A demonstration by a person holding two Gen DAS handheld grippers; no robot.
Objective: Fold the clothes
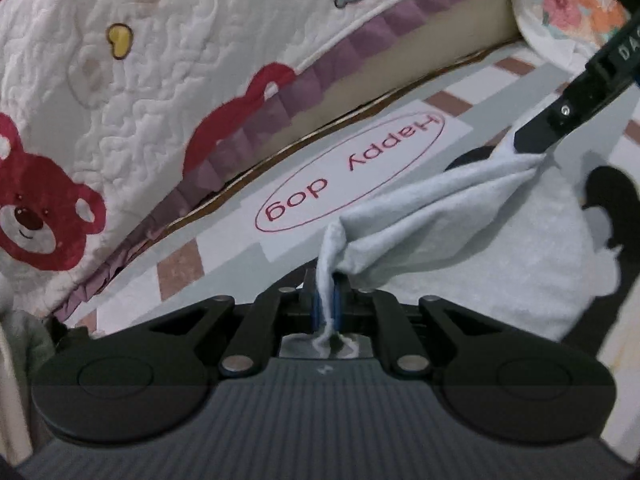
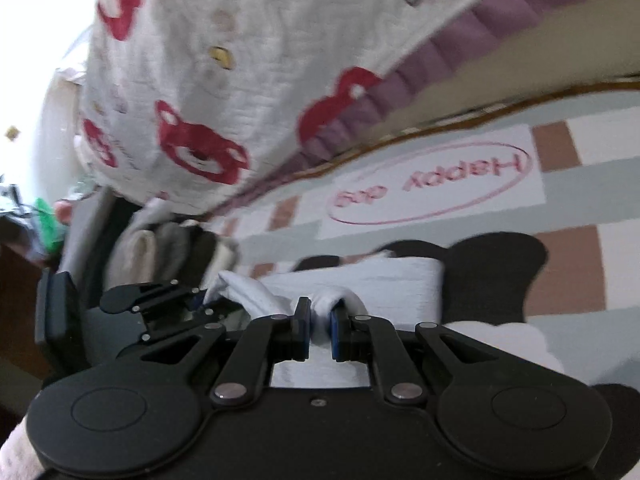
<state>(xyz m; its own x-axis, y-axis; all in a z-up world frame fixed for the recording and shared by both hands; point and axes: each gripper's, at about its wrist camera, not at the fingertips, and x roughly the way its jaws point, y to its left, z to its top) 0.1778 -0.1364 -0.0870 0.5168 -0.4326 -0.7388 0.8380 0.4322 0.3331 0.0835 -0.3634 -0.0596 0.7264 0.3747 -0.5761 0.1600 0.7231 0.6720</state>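
A pale blue-white garment (image 1: 420, 220) hangs stretched between my two grippers above a rug (image 1: 248, 240). My left gripper (image 1: 326, 300) is shut on one bunched corner of it. My right gripper (image 2: 320, 320) is shut on another bunched part of the same garment (image 2: 360, 280). In the left wrist view the right gripper's black finger (image 1: 560, 120) pinches the cloth at the upper right. In the right wrist view the left gripper (image 2: 160, 304) shows at the left, close by. The rest of the garment lies below on the rug.
The rug (image 2: 580, 200) has a "Happy dog" oval (image 1: 352, 172) and a black-and-white dog figure (image 1: 608, 200). A bed with a white quilt (image 1: 160, 80) printed with red bears borders the rug. A floral pillow (image 1: 568, 12) lies far right. Folded items (image 2: 160, 248) sit beside the bed.
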